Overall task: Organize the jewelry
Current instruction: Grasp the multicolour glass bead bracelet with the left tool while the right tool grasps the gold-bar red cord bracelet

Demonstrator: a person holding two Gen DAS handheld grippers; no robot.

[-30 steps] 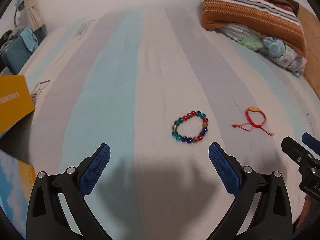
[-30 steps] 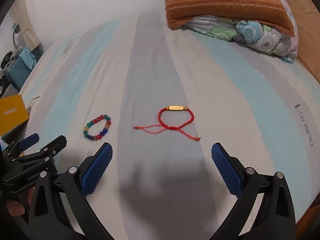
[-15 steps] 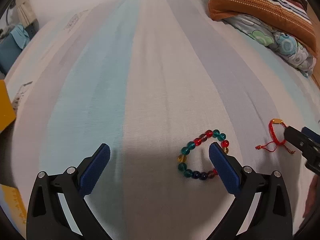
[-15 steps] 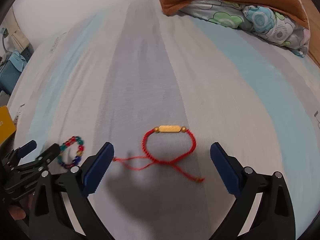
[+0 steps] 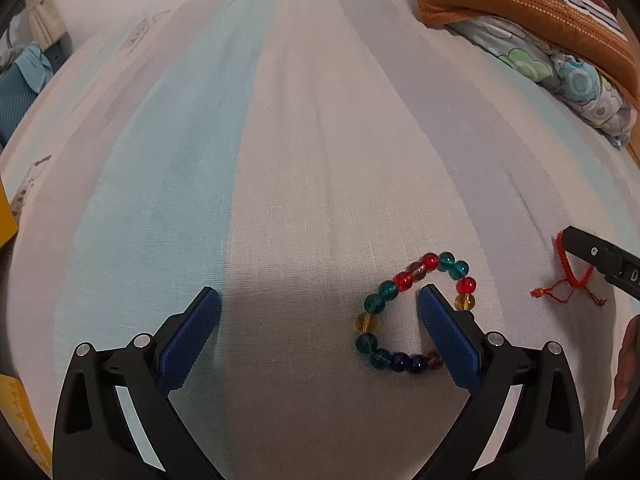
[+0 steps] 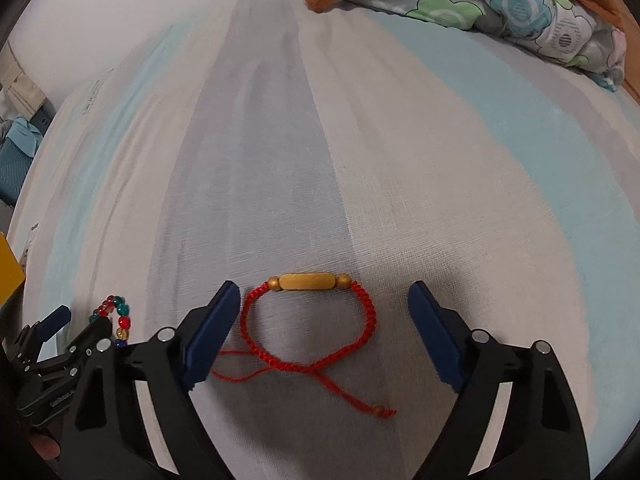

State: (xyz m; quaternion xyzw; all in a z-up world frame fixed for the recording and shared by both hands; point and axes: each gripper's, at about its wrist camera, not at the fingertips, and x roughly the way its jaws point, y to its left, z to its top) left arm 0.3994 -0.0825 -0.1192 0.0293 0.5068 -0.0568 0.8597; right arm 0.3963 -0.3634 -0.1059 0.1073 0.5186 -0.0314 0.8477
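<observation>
Jewelry lies on my striped bedsheet, two pieces near each other; items follow from largest to smallest.

Bedsheet: pale blue, grey and cream bands running toward 12 o'clock in both wrist views. Pillows are stacked at 1 o'clock in the left view, an orange-edged one on top of a floral one.

Left gripper: my tool points steeply down at the sheet, jaws wide, nothing pressed between the blue pads. The right-side pad sits inside the ring of the bead bracelet, so that one side of the ring lies between the pads and the other side outside, toward 3 o'clock. Whether the pad touches a bead cannot be told.

Right gripper: also pointing steeply down, jaws closing but set well apart. The red bracelet lies between the pads, touching neither in view, though the left pad hides part of the cord tail.

Bead bracelet: a loop of teal, red, amber and dark blue beads, at 5 o'clock in the left view and at 8 o'clock in the right view.

Red bracelet: a braided cord loop with a gold bar at its 12 o'clock side and two loose tails crossing at 6 o'clock.
</observation>
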